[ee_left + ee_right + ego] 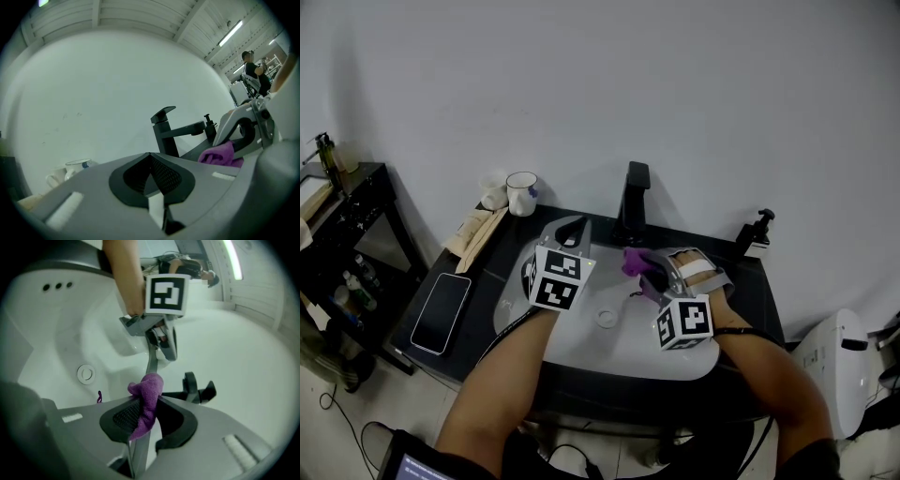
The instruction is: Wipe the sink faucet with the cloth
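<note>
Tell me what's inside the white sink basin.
A round drain lies at the white sink basin's bottom. The left hand-held gripper and the right hand-held gripper, clamping a purple cloth, hover above and cover parts of its floor.

Tools: two, the left tool and the right tool
Purple cloth: one, in the right tool
Black faucet: one, beyond both tools
Mugs: two, beyond the left tool
Phone: one, left of the left tool
Pump bottle: one, right of the right tool
Drain: one, between the tools
</note>
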Action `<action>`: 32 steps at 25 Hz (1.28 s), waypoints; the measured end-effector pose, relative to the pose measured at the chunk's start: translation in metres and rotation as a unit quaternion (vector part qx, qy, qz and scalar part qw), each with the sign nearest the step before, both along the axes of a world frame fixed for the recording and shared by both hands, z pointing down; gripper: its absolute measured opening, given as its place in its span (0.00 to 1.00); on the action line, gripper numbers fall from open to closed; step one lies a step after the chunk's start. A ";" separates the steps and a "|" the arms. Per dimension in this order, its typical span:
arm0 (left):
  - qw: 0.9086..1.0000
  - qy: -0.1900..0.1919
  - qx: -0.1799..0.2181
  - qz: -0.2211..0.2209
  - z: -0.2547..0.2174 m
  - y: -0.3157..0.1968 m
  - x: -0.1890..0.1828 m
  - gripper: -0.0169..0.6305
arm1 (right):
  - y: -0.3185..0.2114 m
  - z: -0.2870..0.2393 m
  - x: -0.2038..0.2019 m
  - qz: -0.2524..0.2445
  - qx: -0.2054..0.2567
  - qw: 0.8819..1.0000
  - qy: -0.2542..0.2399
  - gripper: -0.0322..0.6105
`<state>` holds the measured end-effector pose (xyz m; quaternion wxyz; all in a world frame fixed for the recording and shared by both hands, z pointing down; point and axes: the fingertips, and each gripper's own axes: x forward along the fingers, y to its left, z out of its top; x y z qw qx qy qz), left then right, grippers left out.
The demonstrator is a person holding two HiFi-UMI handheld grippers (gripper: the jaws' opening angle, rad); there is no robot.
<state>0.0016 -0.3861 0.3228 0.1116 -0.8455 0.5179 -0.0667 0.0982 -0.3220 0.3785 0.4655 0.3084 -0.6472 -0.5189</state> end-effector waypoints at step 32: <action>1.000 0.002 0.008 0.012 -0.002 -0.002 0.003 0.05 | -0.120 -0.074 0.025 0.067 0.077 0.994 0.039 0.19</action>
